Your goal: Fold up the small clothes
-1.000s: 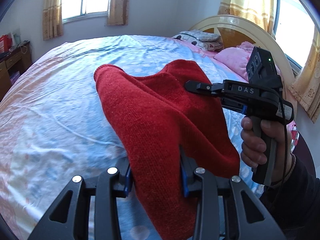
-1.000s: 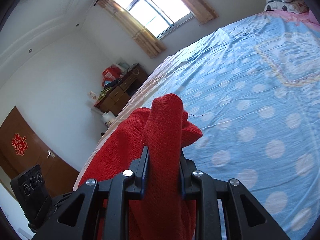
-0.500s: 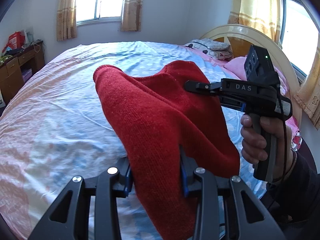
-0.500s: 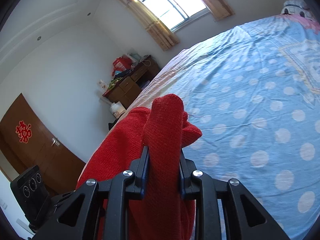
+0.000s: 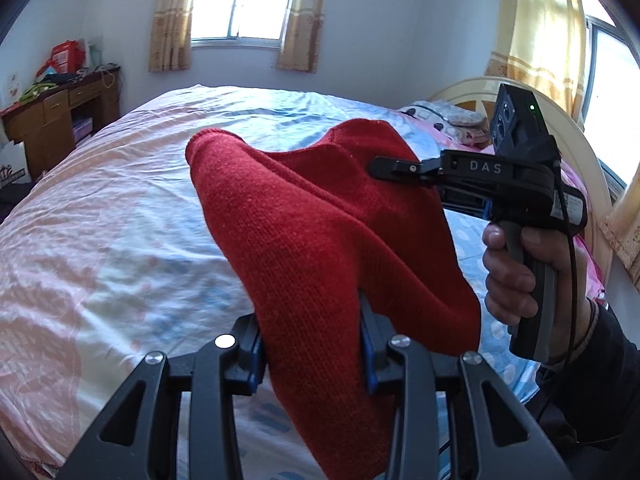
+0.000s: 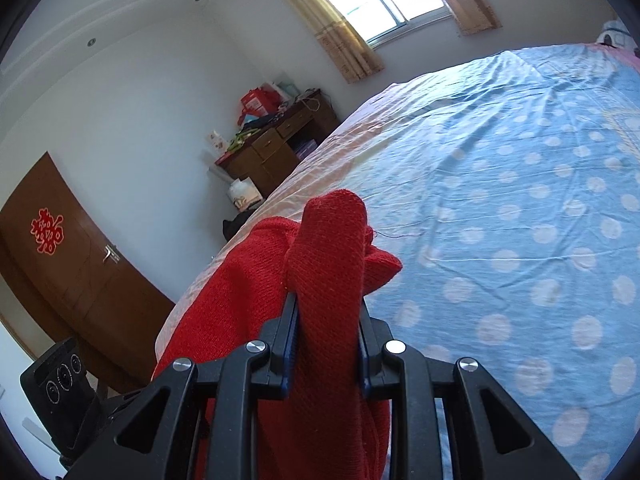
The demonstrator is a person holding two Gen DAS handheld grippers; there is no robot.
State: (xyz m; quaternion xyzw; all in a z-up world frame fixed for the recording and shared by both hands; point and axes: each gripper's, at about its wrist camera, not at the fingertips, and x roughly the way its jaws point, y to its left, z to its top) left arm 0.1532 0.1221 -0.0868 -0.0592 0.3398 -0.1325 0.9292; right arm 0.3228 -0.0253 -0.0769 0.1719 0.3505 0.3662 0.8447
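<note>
Left wrist view: one red knit garment (image 5: 320,240) clamped between two grippers, left gripper (image 5: 312,344) and right gripper (image 5: 384,168), above one bed (image 5: 120,220).

The red knitted garment (image 5: 320,248) runs off the lower edge in both wrist views; its full shape cannot be told. It covers the pads of the left gripper (image 5: 312,344) and right gripper (image 6: 326,340). The blue dotted bedsheet (image 6: 520,200) beneath it is hidden. The person's dark sleeve (image 5: 600,380) is cut off.
</note>
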